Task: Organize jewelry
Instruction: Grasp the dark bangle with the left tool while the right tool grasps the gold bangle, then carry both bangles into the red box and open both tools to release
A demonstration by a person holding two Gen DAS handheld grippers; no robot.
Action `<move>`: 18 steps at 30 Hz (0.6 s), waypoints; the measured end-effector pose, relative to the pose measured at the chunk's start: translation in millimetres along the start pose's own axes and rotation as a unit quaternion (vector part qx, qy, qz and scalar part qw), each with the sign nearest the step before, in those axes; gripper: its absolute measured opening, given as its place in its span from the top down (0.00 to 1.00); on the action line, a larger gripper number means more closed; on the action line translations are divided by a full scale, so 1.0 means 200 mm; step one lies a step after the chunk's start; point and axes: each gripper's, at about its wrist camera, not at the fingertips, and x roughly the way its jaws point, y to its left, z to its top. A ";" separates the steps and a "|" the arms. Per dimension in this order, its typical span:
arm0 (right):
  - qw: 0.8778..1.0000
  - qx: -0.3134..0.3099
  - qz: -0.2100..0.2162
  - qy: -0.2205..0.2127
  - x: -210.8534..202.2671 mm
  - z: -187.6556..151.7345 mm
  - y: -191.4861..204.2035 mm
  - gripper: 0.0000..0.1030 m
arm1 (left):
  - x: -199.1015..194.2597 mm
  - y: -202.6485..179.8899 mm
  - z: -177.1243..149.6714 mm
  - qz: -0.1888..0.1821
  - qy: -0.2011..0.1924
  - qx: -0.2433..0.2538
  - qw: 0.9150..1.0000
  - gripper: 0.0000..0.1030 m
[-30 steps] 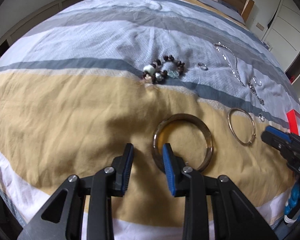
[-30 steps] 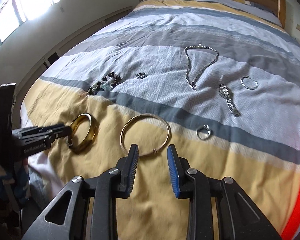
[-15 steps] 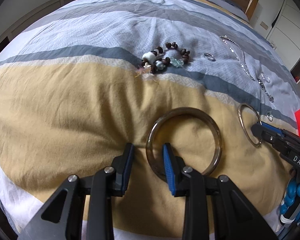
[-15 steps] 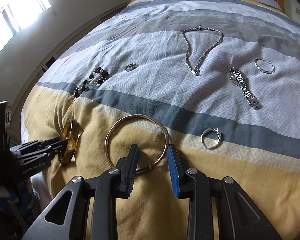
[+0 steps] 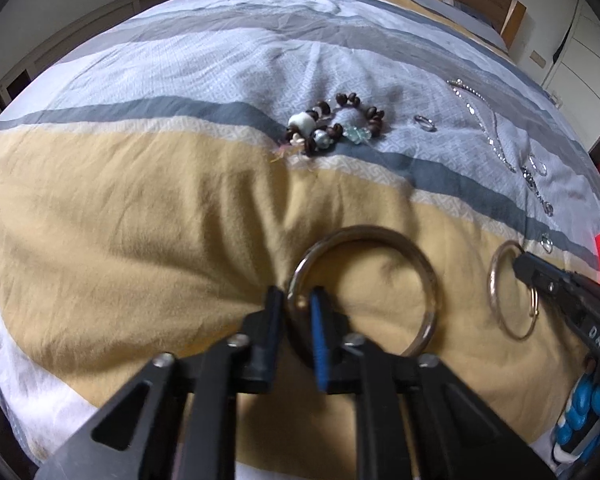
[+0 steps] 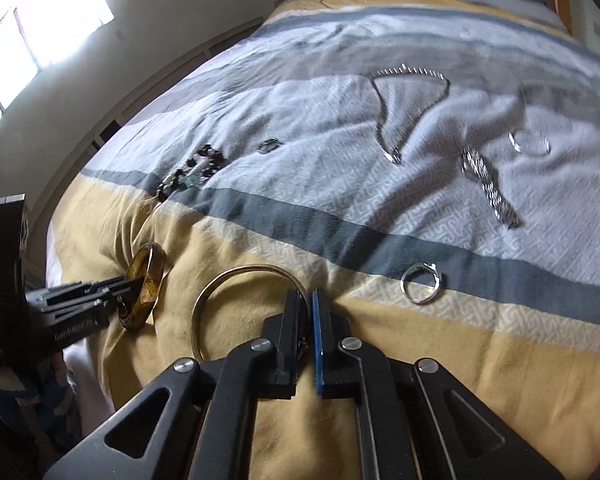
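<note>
my left tongs (image 5: 296, 304) have just been closing and now pinch the near rim of the amber bangle (image 5: 380, 240), one finger outside the ring and one inside it, the bangle lying on the yellow band of the bedspread (image 5: 120, 220). my right tongs (image 6: 306, 300) have just been closing too, their jaws nearly together on the near edge of the thin metal bangle (image 6: 236, 276), just beside the amber one. further up, on the pale and grey stripes, lie the beaded bracelet (image 5: 336, 128), a chain necklace (image 6: 412, 104), a watch (image 6: 486, 184) and a small ring (image 6: 420, 286).
</note>
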 end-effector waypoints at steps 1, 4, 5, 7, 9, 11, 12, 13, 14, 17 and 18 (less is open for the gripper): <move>1.000 -0.002 0.001 -0.002 -0.01 0.00 0.01 0.94 | -0.01 0.00 0.00 0.000 -0.002 -0.004 1.000 0.92; 1.000 -0.013 -0.002 -0.014 -0.07 -0.01 0.03 0.95 | -0.05 -0.01 0.00 0.005 -0.009 -0.010 1.000 0.92; 1.000 -0.016 -0.002 -0.018 -0.09 -0.02 0.04 0.95 | -0.06 -0.02 -0.01 0.006 -0.010 -0.012 1.000 0.92; 0.999 -0.019 -0.001 -0.026 -0.14 -0.02 0.05 0.96 | -0.09 -0.03 -0.02 0.005 -0.014 -0.013 1.000 0.92; 0.999 -0.020 -0.001 -0.036 -0.19 -0.03 0.06 0.97 | -0.13 -0.05 -0.03 0.007 -0.019 -0.009 1.000 0.92; 0.999 -0.020 0.000 -0.046 -0.25 -0.04 0.06 0.97 | -0.17 -0.07 -0.03 0.010 -0.026 -0.004 1.000 0.92; 0.998 -0.021 -0.001 -0.051 -0.28 -0.04 0.07 0.97 | -0.19 -0.08 -0.03 0.013 -0.029 -0.001 0.999 0.92; 0.998 -0.022 -0.002 -0.055 -0.31 -0.05 0.07 0.97 | -0.21 -0.09 -0.04 0.014 -0.033 0.001 0.999 0.92; 0.998 -0.023 -0.003 -0.059 -0.33 -0.05 0.08 0.97 | -0.24 -0.10 -0.04 0.016 -0.039 0.005 0.999 0.92; 0.997 -0.023 -0.007 -0.070 -0.41 -0.07 0.09 0.97 | -0.31 -0.12 -0.05 0.021 -0.048 0.009 0.999 0.92; 0.997 -0.024 -0.009 -0.074 -0.44 -0.07 0.10 0.97 | -0.32 -0.12 -0.05 0.022 -0.050 0.009 0.998 0.92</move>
